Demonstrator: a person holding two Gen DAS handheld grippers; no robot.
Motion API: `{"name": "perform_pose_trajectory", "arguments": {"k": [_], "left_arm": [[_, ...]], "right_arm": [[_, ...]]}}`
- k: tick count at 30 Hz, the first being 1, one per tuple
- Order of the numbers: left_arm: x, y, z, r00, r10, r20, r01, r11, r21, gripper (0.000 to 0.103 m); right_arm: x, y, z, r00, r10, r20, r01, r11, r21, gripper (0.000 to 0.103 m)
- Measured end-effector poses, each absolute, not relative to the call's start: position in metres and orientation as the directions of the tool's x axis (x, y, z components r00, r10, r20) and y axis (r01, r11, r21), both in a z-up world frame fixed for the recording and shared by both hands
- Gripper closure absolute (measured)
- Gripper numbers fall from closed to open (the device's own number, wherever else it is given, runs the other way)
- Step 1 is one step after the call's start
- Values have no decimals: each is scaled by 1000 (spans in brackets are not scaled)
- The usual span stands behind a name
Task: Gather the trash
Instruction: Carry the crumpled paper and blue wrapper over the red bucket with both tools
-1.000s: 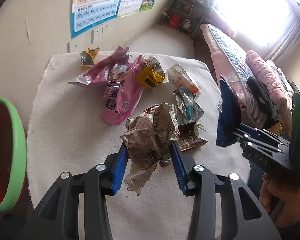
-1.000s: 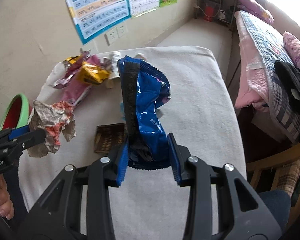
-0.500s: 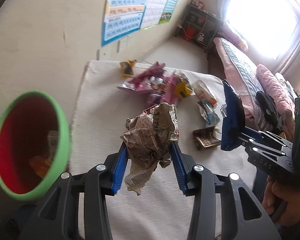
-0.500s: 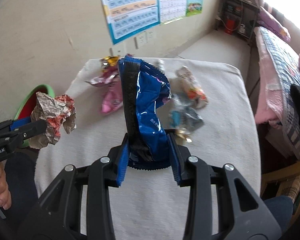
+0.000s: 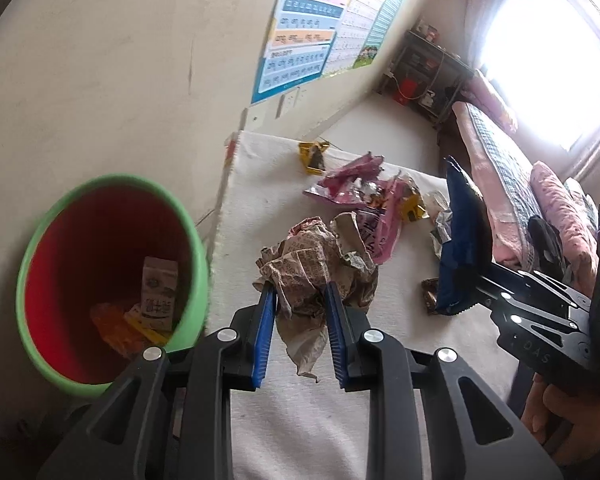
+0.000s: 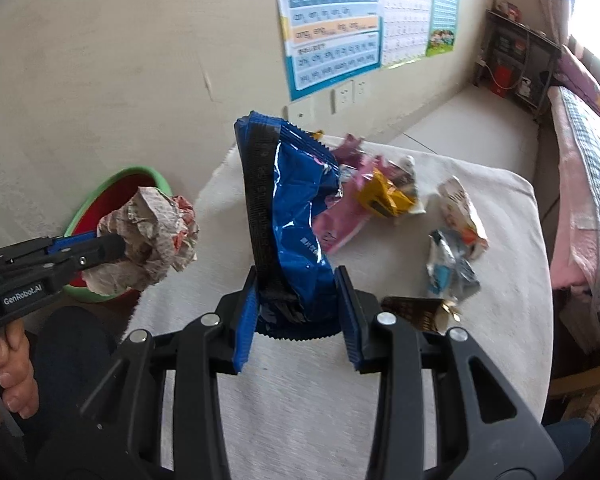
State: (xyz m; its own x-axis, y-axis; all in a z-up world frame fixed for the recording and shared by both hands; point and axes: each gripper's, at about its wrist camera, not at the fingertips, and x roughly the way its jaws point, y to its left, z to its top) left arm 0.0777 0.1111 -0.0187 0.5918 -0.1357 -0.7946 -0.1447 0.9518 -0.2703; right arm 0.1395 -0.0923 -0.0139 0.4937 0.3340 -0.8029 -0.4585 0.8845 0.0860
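Note:
My left gripper grips a crumpled printed paper wrapper and its jaws are closing tighter on it; the right wrist view shows this wrapper hanging over the bin's rim. The bin is red inside with a green rim and stands on the floor left of the table, with a small carton and orange scraps at its bottom. My right gripper is shut on a blue snack bag that stands upright between the pads; the same blue bag appears at the right of the left wrist view.
On the white-covered table lie pink wrappers, a yellow wrapper, a white-orange wrapper, a silver-blue wrapper and a brown wrapper. A bed runs along the right. A wall with posters stands behind.
Both grippers have moved left toward the bin with their wrappers. The bin has come fully into the left wrist view. The left jaws have squeezed closer on the crumpled paper.

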Motion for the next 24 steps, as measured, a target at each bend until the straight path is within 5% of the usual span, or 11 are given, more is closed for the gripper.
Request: {"name": "perform_pose_trajectory", "arguments": {"k": [24], "left_arm": [[24,237,4,621,46,-783,-359,904,-232,80]], "right_arm": [[120,55,4,399,487,-777,-667,735,118,67]]}}
